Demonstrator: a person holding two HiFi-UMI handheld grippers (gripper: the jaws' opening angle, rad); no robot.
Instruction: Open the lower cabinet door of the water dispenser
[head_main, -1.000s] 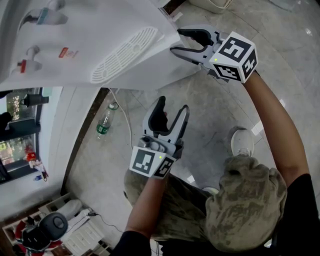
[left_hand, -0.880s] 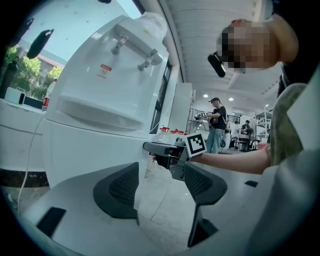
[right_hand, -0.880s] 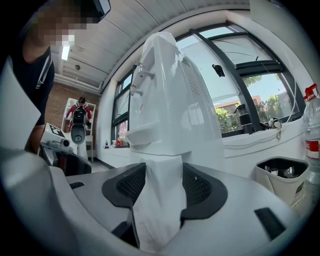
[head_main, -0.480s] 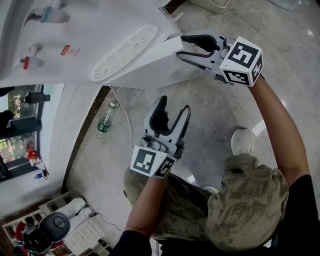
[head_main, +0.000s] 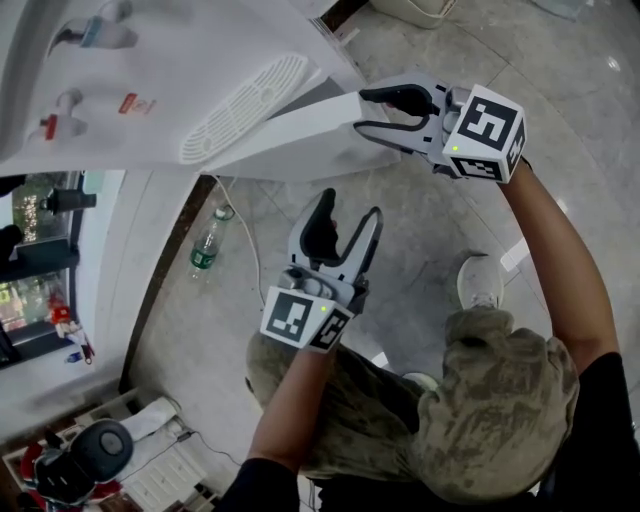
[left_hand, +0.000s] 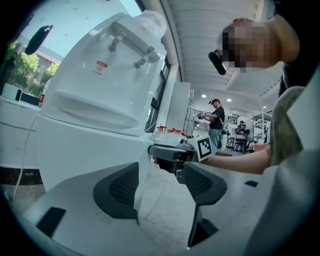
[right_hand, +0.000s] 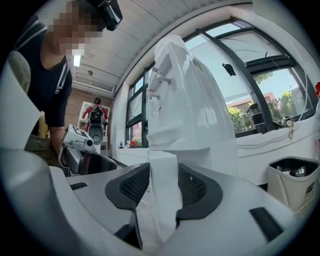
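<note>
Bottle (head_main: 207, 245), cable (head_main: 250, 232) beside dispenser (head_main: 150, 60); right claw (head_main: 364, 112) just closing, seemingly gripping door (head_main: 290, 142).

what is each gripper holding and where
The right gripper, jaws just closed further, grips the lower cabinet door by its free edge; the left gripper is open and holds nothing.

Down on the tiled floor (head_main: 425, 245) a plastic bottle (head_main: 207, 243) with a green label lies close to the dark skirting. A white cord (head_main: 258, 262) trails across the tiles just beside it. My pale shoe (head_main: 482, 282) sits flat on the floor, well apart from the bottle.

Right gripper view: big windows (right_hand: 260, 80) with trees outside, a pale bin (right_hand: 292, 185) below them, and a person in red (right_hand: 96, 115) far back.

Left gripper view: someone in black (left_hand: 216, 120) stands in the distance.
</note>
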